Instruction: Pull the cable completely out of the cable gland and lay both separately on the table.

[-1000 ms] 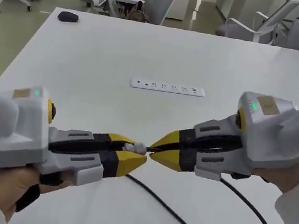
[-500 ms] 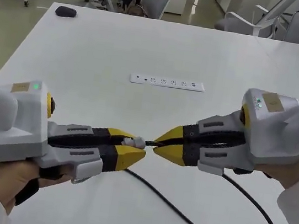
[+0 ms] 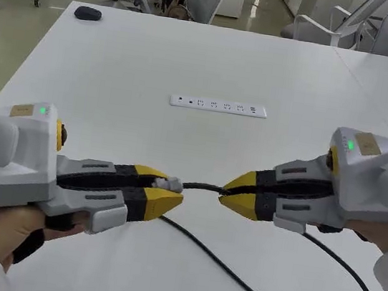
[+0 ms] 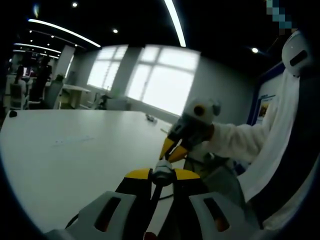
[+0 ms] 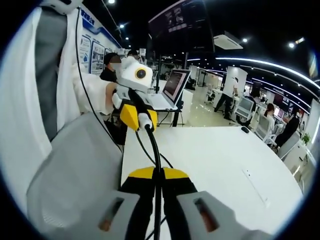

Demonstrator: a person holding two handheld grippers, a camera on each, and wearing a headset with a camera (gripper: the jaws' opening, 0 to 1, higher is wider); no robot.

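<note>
The cable (image 3: pixel 202 187) trails slack over the near table (image 3: pixel 118 70). Above it, the left gripper (image 3: pixel 173 192) is clamped on the white gland (image 3: pixel 169 183), and the right gripper (image 3: pixel 229 192) pinches the cable near it. A short black stretch bridges them. Beyond lie a strip (image 3: pixel 217 106) and a mouse (image 3: pixel 87 13).

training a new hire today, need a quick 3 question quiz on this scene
1. True or false: the gland lies on the table.
2. The right gripper holds: A) the cable B) the gland C) nothing.
3. What lies mid-table, beyond both grippers?

Key: 1 false, the left gripper holds it above the table; 2 A; 3 a power strip.
</note>
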